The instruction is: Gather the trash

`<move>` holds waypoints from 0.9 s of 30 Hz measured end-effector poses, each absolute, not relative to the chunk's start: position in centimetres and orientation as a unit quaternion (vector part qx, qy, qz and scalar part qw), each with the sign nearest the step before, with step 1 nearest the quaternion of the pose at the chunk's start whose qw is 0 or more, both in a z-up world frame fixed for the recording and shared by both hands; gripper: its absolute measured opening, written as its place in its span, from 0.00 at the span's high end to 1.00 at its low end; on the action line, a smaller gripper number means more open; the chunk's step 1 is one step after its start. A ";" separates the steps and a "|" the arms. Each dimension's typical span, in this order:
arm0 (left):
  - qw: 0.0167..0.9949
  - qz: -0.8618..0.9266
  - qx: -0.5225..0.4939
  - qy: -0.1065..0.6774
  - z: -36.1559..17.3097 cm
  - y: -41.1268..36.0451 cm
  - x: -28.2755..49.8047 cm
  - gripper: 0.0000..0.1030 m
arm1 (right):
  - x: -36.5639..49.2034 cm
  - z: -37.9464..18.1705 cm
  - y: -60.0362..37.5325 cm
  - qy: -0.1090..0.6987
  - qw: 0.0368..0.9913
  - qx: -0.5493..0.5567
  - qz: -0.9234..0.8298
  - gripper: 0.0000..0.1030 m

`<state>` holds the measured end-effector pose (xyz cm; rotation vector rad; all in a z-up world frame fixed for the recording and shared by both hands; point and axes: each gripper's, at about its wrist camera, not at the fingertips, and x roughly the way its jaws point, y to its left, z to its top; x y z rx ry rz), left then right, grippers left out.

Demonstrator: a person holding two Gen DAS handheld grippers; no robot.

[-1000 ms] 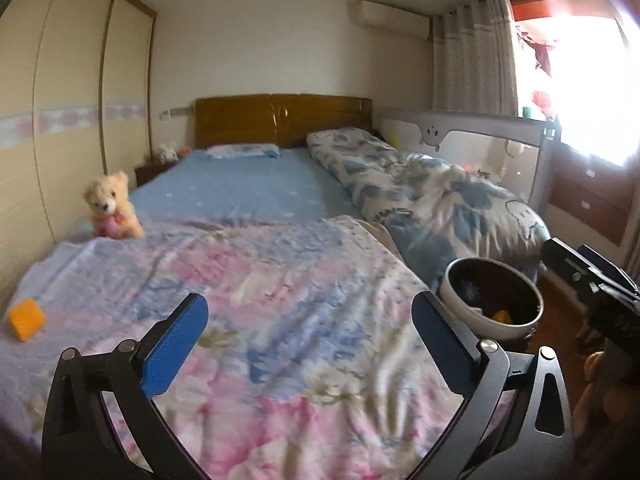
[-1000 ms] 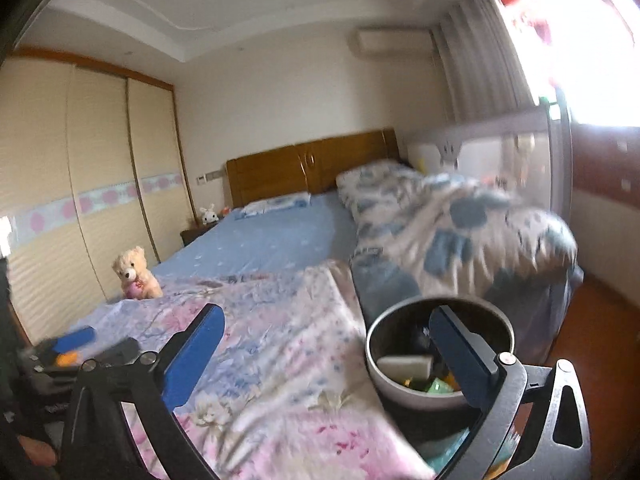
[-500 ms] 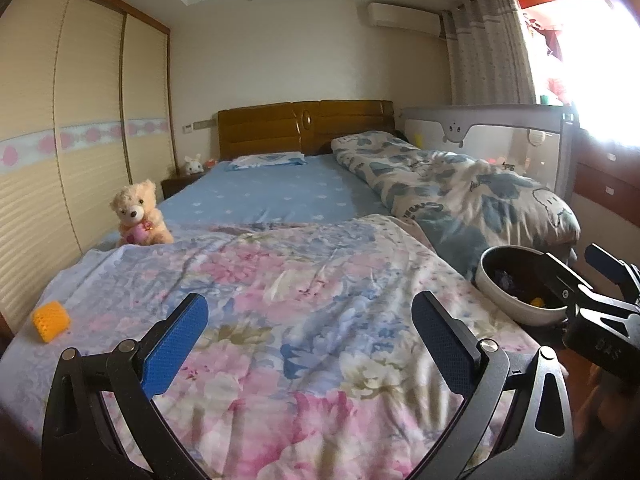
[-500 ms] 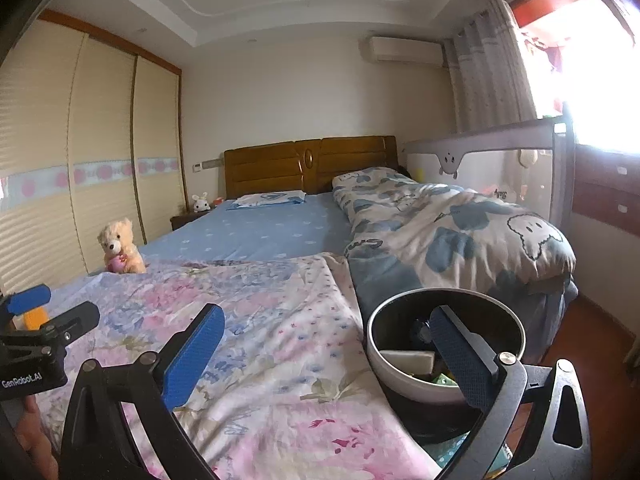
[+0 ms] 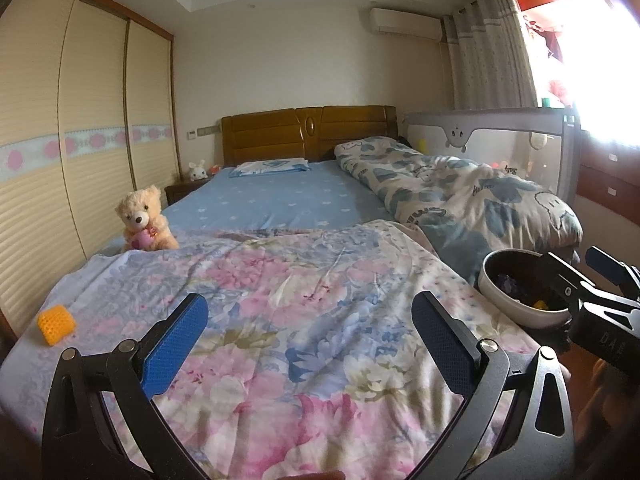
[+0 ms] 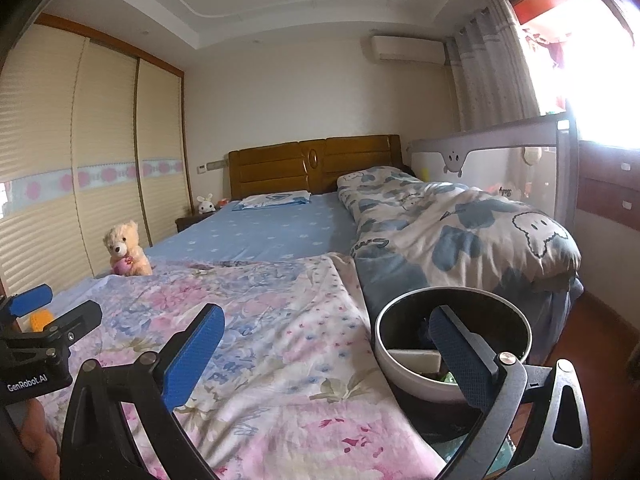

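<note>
A round white trash bin (image 6: 454, 344) with several bits of litter inside stands at the foot of the bed on the right; it also shows in the left wrist view (image 5: 516, 292). A small yellow-orange object (image 5: 56, 323) lies on the floral quilt near the bed's left edge, and shows partly behind the left gripper in the right wrist view (image 6: 40, 319). My left gripper (image 5: 310, 338) is open and empty over the quilt. My right gripper (image 6: 320, 354) is open and empty, its right finger in front of the bin.
A floral quilt (image 5: 304, 300) covers the near bed. A teddy bear (image 5: 144, 220) sits at its left side. A blue-patterned duvet (image 5: 460, 196) lies at the right by a bed rail (image 5: 492, 136). Wardrobe doors (image 5: 60, 140) line the left wall.
Both views have tilted up and steadied. The right gripper has drawn slightly back from the bin. Both grippers stay open and empty.
</note>
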<state>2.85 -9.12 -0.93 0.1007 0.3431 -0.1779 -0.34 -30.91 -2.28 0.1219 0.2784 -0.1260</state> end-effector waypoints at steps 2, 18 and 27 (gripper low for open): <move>0.980 -0.089 0.050 0.170 -0.9 -9.1 2.8 0.00 | -0.3 -2.3 -31.1 0.141 0.986 0.064 -0.063 0.00; 0.981 -0.088 0.049 0.166 -0.7 -8.9 2.8 0.00 | -0.4 -2.2 -30.9 0.143 0.986 0.063 -0.050 0.00; 0.981 -0.090 0.046 0.166 -0.5 -8.8 2.7 0.00 | -0.5 -2.1 -30.7 0.144 0.987 0.063 -0.046 0.00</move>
